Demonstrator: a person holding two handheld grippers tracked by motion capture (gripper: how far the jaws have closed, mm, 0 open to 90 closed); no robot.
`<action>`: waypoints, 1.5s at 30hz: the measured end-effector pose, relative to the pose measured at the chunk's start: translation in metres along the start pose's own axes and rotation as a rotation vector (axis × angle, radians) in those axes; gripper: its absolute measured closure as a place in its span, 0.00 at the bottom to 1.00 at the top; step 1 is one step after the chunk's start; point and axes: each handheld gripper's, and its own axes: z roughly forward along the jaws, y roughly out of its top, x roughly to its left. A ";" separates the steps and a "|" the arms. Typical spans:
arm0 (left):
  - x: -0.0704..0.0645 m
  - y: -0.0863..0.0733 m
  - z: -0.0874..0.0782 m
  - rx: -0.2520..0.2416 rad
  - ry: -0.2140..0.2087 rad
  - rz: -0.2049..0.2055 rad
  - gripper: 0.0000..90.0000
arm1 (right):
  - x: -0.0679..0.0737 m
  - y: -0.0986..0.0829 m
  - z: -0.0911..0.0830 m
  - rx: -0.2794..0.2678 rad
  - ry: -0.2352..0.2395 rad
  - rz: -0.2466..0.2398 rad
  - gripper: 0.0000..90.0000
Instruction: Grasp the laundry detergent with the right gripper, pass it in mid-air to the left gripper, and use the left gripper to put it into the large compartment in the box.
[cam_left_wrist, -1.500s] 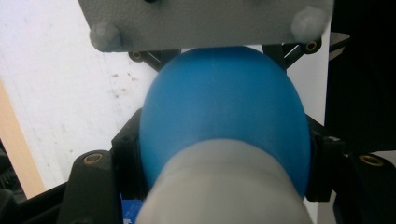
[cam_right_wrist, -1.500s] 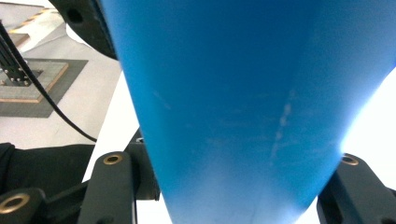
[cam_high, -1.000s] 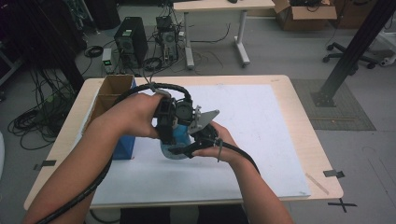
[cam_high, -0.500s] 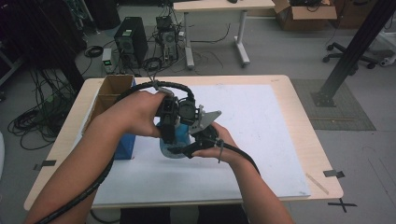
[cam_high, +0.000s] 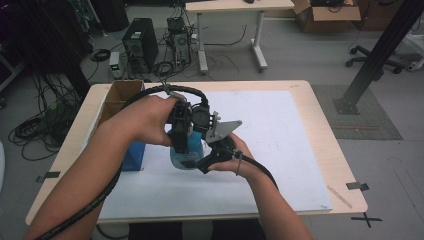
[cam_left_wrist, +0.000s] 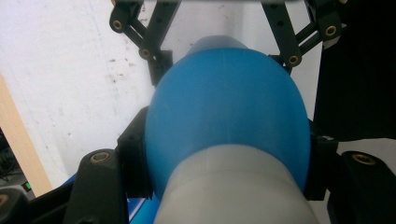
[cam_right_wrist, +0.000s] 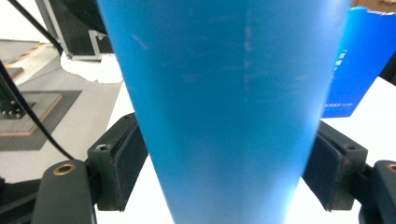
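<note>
Holding the blue bottle at centre frame of the high view, both tools grip it at once: the left tool is clamped across its rounded upper part near the pale cap, the right tool pinches the lower body. Judging from this, a twist or pull between the two is likely; keeping both grips square and the bottle upright should prevent slipping. A blue box stands just left of the bottle, a cardboard box beyond at upper left. The white sheet on the bench lies open to the right, well away from the edges.
</note>
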 end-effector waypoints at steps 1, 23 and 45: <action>0.000 0.000 -0.001 0.004 -0.002 0.000 0.42 | 0.000 0.000 -0.001 -0.003 0.004 0.004 0.23; 0.006 0.003 -0.004 0.016 -0.026 -0.035 0.42 | 0.001 0.001 -0.022 -0.065 -0.014 0.043 0.00; 0.033 -0.021 -0.020 0.022 -0.028 -0.311 0.42 | -0.017 -0.005 -0.114 0.026 -0.198 0.013 0.00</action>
